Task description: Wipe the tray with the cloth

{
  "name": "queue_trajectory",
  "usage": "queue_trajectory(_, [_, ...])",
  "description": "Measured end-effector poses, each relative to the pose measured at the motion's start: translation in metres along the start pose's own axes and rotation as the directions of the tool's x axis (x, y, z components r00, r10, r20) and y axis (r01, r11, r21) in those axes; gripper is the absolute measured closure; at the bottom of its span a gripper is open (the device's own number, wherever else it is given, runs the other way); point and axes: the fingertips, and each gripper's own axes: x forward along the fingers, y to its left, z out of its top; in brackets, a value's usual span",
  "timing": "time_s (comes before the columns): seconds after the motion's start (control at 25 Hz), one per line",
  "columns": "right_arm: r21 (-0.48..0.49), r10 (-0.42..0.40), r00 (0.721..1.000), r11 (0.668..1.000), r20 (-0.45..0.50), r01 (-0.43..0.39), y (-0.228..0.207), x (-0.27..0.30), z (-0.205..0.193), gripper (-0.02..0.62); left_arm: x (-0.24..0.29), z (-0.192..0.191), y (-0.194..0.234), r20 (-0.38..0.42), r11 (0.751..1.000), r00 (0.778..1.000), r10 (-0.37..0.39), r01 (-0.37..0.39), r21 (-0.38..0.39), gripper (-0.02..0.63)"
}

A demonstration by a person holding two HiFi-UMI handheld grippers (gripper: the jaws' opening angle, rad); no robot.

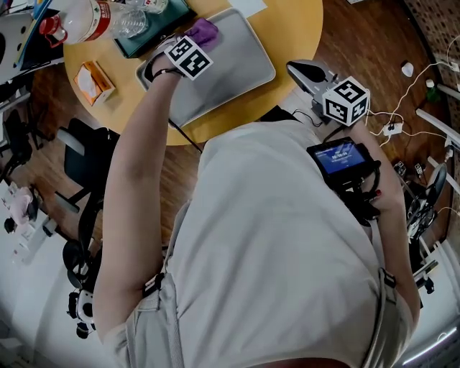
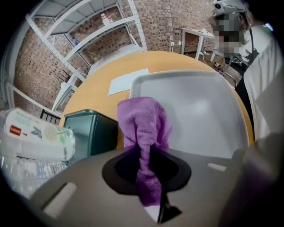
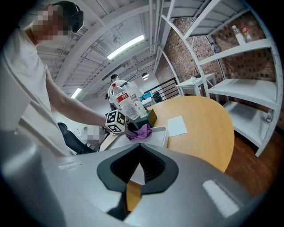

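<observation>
The grey tray (image 1: 230, 68) lies on the round wooden table (image 1: 295, 29). My left gripper (image 1: 197, 40) is shut on a purple cloth (image 1: 205, 30), which rests on the tray's far left corner. In the left gripper view the cloth (image 2: 143, 124) runs from between the jaws (image 2: 144, 153) out onto the tray (image 2: 199, 111). My right gripper (image 1: 307, 72) hangs shut and empty off the table's near right edge, apart from the tray. In the right gripper view its jaws (image 3: 140, 162) point toward the tray (image 3: 160, 133) and the cloth (image 3: 141, 132).
A dark green box (image 1: 154, 32) and a clear water bottle (image 1: 93, 18) stand just left of the tray. An orange packet (image 1: 93, 83) lies near the table's left edge, with white paper (image 1: 248, 6) at the back. Cables (image 1: 402, 108) lie on the floor at right.
</observation>
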Motion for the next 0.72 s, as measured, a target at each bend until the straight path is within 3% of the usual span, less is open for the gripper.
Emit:
queue_trajectory(0.32, [0.013,-0.003,1.0,1.0,0.0,0.003,-0.006,-0.002,-0.008,0.594,0.0,0.011,-0.004,-0.01,1.0,1.0,0.009,-0.009,-0.001,0.554])
queue_trajectory(0.48, [0.004,0.011,1.0,1.0,0.009,-0.011,0.001,0.001,-0.005,0.594,-0.007,0.016,-0.044,-0.018,0.996,1.0,-0.016,0.018,0.086,0.554])
queue_trajectory(0.72, [-0.01,0.034,0.999,0.999,0.013,-0.034,0.007,0.006,-0.001,0.592,-0.018,0.021,-0.111,0.005,0.992,0.998,-0.07,0.069,0.103,0.554])
